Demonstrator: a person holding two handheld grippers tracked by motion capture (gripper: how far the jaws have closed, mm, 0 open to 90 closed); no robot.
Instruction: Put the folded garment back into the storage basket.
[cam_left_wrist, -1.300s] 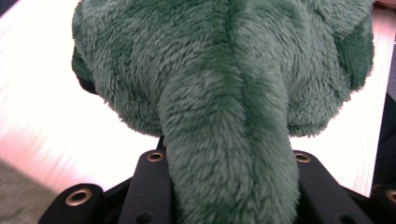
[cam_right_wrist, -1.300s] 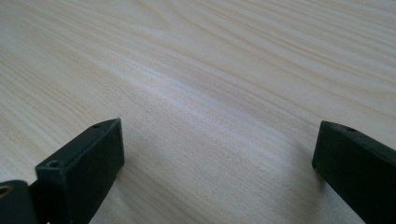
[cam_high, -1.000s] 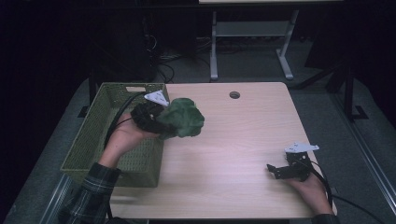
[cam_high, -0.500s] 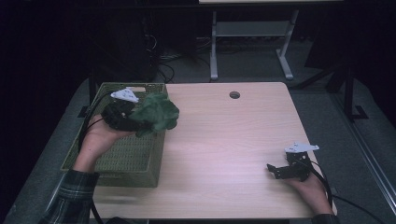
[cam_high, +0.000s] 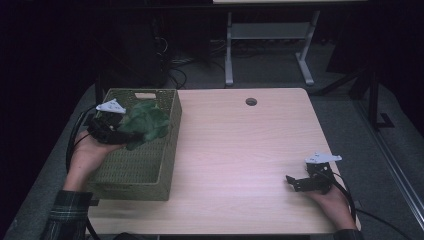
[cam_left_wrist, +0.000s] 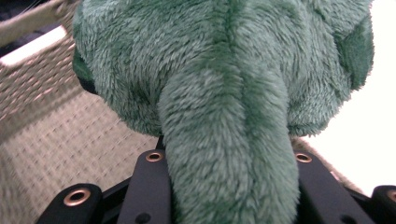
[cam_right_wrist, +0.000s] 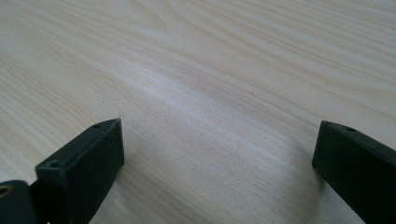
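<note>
A green plush toy (cam_high: 145, 124) hangs over the woven basket (cam_high: 150, 172) at the table's left, with my left gripper (cam_high: 119, 134) shut on it. In the left gripper view the plush toy (cam_left_wrist: 224, 93) sits between the two black jaws, above the basket's woven floor (cam_left_wrist: 60, 154). My right gripper (cam_high: 296, 183) rests low near the table's front right corner, held by a hand. Its jaws stand wide apart over bare wood in the right gripper view, right gripper (cam_right_wrist: 215, 158) with nothing between them.
The light wooden table (cam_high: 240, 160) has a round cable hole (cam_high: 251, 101) near its far edge. Behind the table stand a grey metal frame (cam_high: 265, 45) and cables on the floor. A plaid sleeve (cam_high: 65, 220) enters at the bottom left.
My left gripper has carried the plush toy leftward from above the table's middle-left to over the basket. The right gripper has not moved.
</note>
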